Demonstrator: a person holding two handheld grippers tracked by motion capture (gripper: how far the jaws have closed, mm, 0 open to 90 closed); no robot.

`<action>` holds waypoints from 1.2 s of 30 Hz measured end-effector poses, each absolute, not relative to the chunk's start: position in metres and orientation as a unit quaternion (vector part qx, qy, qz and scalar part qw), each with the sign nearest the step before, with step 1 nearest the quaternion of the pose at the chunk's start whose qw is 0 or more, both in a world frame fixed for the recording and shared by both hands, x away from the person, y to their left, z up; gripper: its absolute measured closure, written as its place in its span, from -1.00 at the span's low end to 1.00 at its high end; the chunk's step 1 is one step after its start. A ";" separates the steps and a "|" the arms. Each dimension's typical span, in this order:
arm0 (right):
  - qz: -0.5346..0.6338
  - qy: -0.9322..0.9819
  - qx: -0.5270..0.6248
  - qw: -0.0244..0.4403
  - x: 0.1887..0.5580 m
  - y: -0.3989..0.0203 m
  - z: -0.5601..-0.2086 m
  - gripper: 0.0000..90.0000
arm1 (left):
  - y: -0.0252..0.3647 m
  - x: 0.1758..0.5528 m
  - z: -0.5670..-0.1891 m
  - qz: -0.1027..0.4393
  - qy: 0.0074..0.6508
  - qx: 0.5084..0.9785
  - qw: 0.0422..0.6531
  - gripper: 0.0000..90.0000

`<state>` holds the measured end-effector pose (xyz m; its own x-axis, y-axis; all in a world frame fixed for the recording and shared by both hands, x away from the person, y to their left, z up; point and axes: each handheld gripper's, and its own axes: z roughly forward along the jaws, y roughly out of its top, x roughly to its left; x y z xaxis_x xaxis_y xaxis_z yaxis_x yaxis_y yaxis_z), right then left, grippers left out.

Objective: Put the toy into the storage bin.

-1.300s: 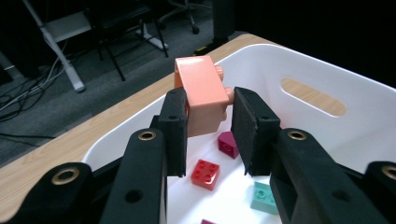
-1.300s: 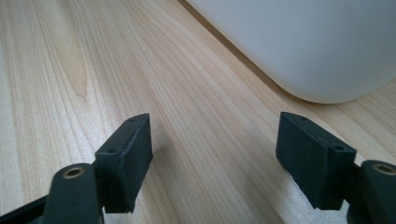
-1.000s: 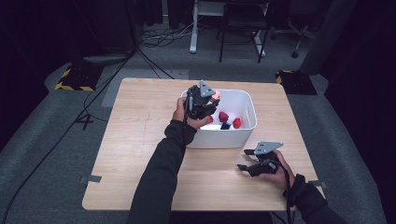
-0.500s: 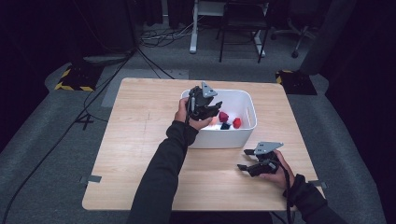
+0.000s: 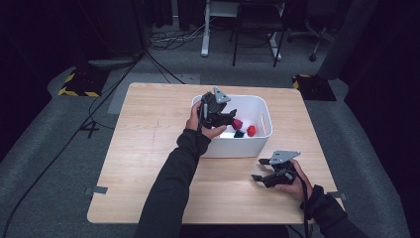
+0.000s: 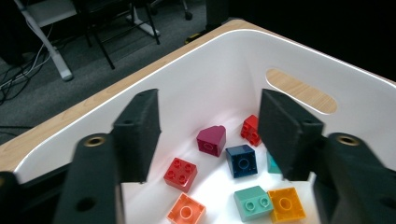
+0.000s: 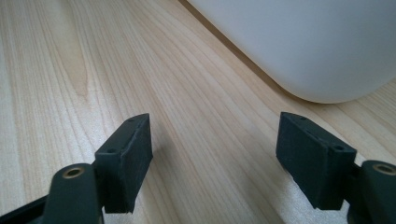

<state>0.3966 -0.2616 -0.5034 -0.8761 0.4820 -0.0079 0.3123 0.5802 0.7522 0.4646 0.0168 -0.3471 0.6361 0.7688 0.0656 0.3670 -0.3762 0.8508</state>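
Left tongs (image 5: pixel 229 116) hung over the white bin (image 5: pixel 265 116) of toy bricks (image 6: pixel 241 161), jaws just opening with nothing gripped; right tongs (image 5: pixel 258 169) rested open on the tabletop (image 5: pixel 148 148), nearer.

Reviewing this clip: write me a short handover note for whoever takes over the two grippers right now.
Left gripper: held over the white bin. Its jaws have just been opening and nothing is between them now.
Right gripper: open and empty, low over the wooden table just in front of the bin.
Things: toy bricks lie loose on the bin floor, among them a red brick, a dark blue brick, a maroon brick, an orange brick and a teal brick.
Done: bricks are in the bin.
Left: I see no brick on the table, so probably just draw the left gripper back out.
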 end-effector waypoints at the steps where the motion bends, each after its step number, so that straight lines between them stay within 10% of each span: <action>1: 0.399 0.883 0.225 0.106 0.397 -0.262 -0.503 -0.40 | 0.017 0.465 -0.347 0.232 0.358 0.797 0.428 -0.18; 14: 0.399 0.882 0.225 0.106 0.397 -0.262 -0.503 -0.40 | 0.023 0.461 -0.343 0.243 0.353 0.791 0.437 -0.63; 36: 0.399 0.882 0.227 0.105 0.396 -0.262 -0.503 -0.40 | 0.061 0.451 -0.328 0.269 0.378 0.781 0.418 -0.64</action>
<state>0.3964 -0.2615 -0.5032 -0.8753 0.4836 -0.0047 0.3158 0.5790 0.7517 0.4515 0.0614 -0.3281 0.5692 0.8156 0.1043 0.3660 -0.3649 0.8561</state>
